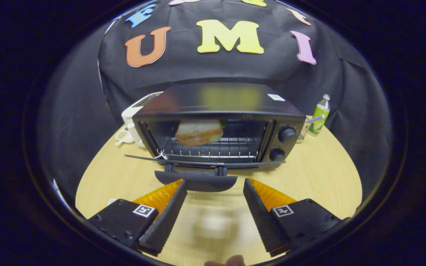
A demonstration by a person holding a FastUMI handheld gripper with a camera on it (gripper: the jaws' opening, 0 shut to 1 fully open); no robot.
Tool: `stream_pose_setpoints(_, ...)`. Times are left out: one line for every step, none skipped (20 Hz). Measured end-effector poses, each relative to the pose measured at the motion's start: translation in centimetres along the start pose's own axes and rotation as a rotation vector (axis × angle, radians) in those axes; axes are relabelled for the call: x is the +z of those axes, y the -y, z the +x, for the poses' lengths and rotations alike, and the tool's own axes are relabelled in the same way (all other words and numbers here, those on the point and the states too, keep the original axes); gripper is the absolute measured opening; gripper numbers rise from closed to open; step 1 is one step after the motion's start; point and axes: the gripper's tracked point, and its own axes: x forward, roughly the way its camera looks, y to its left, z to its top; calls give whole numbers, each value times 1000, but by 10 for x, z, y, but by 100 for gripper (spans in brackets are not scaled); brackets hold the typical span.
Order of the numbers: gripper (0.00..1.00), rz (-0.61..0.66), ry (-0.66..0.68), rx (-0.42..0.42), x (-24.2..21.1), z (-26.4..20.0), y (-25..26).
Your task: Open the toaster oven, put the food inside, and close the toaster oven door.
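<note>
A black toaster oven [218,123] stands on the wooden table [320,177] just ahead of the fingers. Its door [202,162] hangs fully open and lies flat toward me, with the curved handle [196,181] right at the fingertips. A sandwich [199,132] rests on the wire rack [213,150] inside, toward the left. My gripper [215,186] is open, with nothing between its fingers; the handle sits just beyond the gap. Two knobs [286,134] are on the oven's right panel.
A white appliance [133,123] stands behind the oven's left corner. A green bottle [319,115] and a small spiral object [305,127] sit at the oven's right rear. A fingertip [231,261] shows below the gripper.
</note>
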Motion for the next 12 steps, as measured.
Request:
stream_pose_setpoints(100, 12, 23, -1, 11, -6, 1)
stream_pose_setpoints(100, 20, 44, -3, 19, -13, 3)
stream_pose_setpoints(100, 23, 65, -5, 26, -23, 3)
stream_pose_setpoints(100, 26, 89, -3, 37, -34, 1)
stream_pose_setpoints(100, 27, 122, 0, 52, -45, 1)
stream_pose_setpoints(100, 25, 160, -2, 68, -60, 3)
stream_pose_setpoints(100, 20, 199, -10, 84, -77, 6)
stream_pose_setpoints(100, 18, 239, -19, 100, -96, 9)
stream_pose_setpoints(100, 25, 280, -19, 118, -116, 10)
stream_pose_setpoints(100, 42, 321, -12, 135, -137, 9)
stream_pose_setpoints(100, 58, 363, -7, 154, -160, 8)
stream_pose_setpoints(100, 67, 403, -7, 170, -181, 11)
